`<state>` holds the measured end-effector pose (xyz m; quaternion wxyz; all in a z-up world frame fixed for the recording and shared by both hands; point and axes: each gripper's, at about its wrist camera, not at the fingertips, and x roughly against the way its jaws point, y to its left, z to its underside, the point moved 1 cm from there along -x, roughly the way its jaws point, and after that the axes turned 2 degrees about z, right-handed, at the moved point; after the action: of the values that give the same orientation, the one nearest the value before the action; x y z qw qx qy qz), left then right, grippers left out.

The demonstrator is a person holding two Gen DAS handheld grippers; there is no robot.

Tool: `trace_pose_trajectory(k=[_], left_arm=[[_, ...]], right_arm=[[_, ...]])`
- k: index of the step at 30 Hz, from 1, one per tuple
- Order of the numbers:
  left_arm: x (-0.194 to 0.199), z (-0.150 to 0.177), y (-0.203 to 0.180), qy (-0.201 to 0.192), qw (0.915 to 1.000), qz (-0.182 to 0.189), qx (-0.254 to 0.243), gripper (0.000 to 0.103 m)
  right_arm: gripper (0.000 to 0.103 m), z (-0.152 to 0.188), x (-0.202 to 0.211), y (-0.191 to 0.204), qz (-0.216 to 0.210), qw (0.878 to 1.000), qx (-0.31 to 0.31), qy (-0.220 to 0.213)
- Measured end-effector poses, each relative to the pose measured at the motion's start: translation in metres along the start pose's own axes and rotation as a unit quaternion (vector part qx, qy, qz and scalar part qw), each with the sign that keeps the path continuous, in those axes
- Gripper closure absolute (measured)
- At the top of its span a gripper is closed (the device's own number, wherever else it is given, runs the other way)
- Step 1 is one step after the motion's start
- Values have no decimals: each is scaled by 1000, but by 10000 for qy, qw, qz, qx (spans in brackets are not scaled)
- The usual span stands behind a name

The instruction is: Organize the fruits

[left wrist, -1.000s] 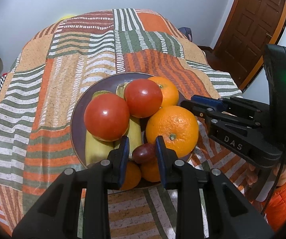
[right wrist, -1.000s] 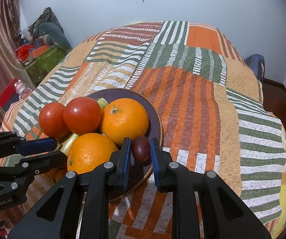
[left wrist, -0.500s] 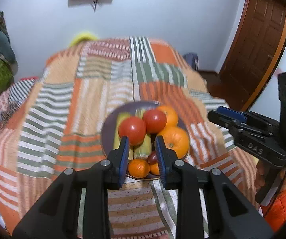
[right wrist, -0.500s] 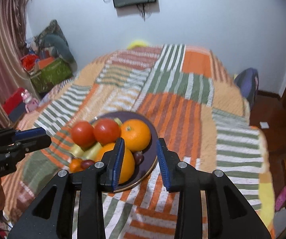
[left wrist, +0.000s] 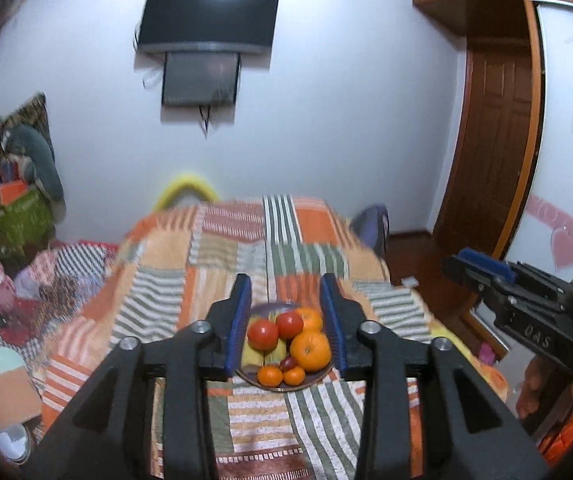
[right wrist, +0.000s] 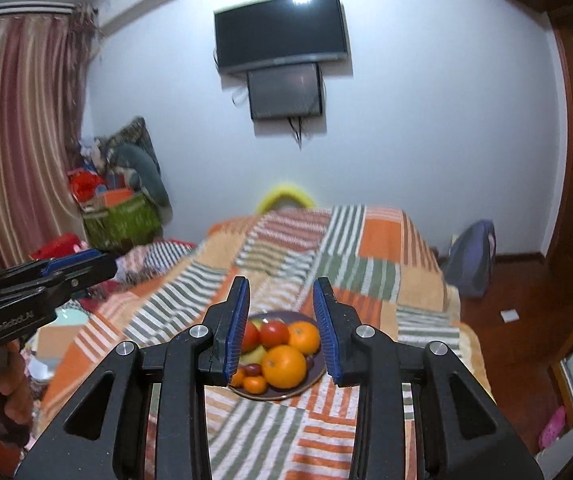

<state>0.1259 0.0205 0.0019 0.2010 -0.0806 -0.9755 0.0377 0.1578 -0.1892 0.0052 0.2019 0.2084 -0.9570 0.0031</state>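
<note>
left tongs (left wrist: 286,320): parted, empty, high above plate (left wrist: 246,374) | right tongs (right wrist: 282,320): parted, empty, high above plate | fruit (left wrist: 310,351): heaped on plate | plate: on bed (left wrist: 158,296), near its foot edge, bare quilt all round

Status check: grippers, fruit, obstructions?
Left gripper open, empty. Right gripper open, empty. Fruit all piled on plate, on bed. Nothing in the way.
</note>
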Motion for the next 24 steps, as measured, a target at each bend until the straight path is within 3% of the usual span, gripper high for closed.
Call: trace_pose_trajectory(k=[5,11,15,19,24], left_arm=[[44,-8,-14,-508,9986,-55,-142,60],[73,-7,-27,-907,9956,-81,-233,42],[80,-5,-30,-985,9949,-55,-227,38],[83,-4,-32,-987,9949,-53,-194,30],[86,0,-34,-999,9946,-128,-236,22]], right_arm=[[64,-7,33,17,3,9988,24,-479],[49,-10,57,26,26,9963,14,-862],[26,-8,61,30,211,9945,32,-1027],[22,-6,66,33,270,9940,45,-1061],[2,-2,72,35,502,9922,35,-1145]])
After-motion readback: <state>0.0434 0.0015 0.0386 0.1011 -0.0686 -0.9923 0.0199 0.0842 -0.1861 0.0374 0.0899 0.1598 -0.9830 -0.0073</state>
